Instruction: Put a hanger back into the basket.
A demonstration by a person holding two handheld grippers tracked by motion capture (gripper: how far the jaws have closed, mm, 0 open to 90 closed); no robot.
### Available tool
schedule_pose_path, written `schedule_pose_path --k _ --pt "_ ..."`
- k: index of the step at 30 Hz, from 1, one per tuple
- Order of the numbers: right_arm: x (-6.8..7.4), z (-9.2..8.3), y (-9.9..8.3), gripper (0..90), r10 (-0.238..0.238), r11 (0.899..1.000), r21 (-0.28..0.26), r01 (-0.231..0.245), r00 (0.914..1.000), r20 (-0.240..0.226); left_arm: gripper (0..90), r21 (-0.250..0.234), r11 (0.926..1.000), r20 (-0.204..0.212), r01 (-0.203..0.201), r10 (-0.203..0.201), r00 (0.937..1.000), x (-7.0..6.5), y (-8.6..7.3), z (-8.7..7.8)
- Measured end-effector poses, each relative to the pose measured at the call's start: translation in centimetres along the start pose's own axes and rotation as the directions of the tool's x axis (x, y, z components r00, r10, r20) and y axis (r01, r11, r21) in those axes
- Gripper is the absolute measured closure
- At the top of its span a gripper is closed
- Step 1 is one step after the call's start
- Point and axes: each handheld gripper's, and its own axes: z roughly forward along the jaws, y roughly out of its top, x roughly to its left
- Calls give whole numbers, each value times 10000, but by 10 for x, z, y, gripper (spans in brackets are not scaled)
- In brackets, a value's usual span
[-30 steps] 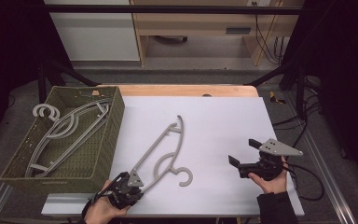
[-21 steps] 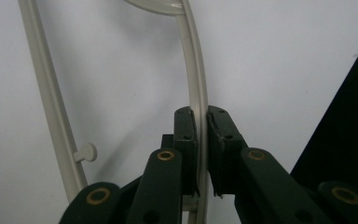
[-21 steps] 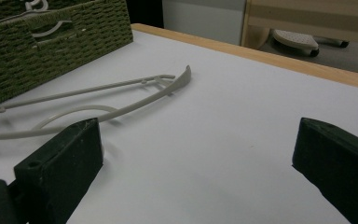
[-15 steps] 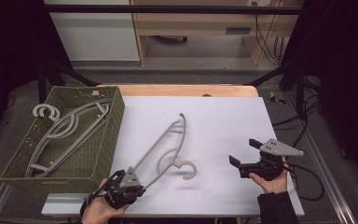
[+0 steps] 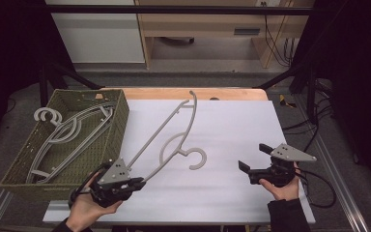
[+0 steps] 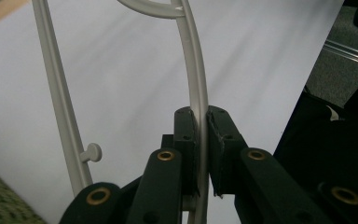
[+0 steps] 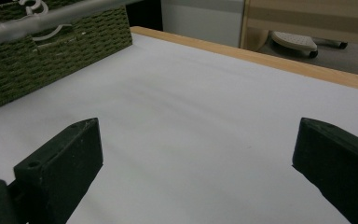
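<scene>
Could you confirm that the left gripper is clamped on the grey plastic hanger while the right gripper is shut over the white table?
Not quite: the right gripper is open, its two black jaws standing wide apart over the white table, as the right gripper view shows. The left gripper is indeed clamped on the grey plastic hanger.

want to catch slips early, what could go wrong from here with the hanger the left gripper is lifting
1. The left gripper pinches the grey hanger on one thin arm near its end, so the long free part could swing or twist in the grip.
2. The green basket already holds hangers with a hook over its rim; the lifted one may snag on them or on the wall.
3. The right gripper is open and apart, giving no support.
</scene>
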Motion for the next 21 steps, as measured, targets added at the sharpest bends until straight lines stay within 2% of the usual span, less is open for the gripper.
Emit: schedule_pose_path --k 4,7,10,12,16,21 --pt "-1 -1 0 18 12 10000 -79 -11 10000 30 825 -118 9996 -178 -246 244 9995 10 11 -18" --pt "-1 -1 1 18 74 9999 -74 -74 10000 66 825 -166 9996 -160 -221 218 9996 22 15 -30" --pt "-1 -1 1 18 52 10000 -76 -52 10000 64 825 -162 9997 -316 -201 196 9993 33 16 -40" --pt "-1 -1 1 18 51 10000 -77 -50 10000 69 824 -117 9997 -461 -220 215 9987 41 14 -46" --pt "-1 -1 1 18 64 10000 -71 -64 9999 86 824 -177 9998 -591 11 -21 9982 58 7 -60" --pt "-1 0 0 18 -22 10000 -17 22 10000 67 824 -123 9995 -1007 302 -313 9944 76 -7 -76"
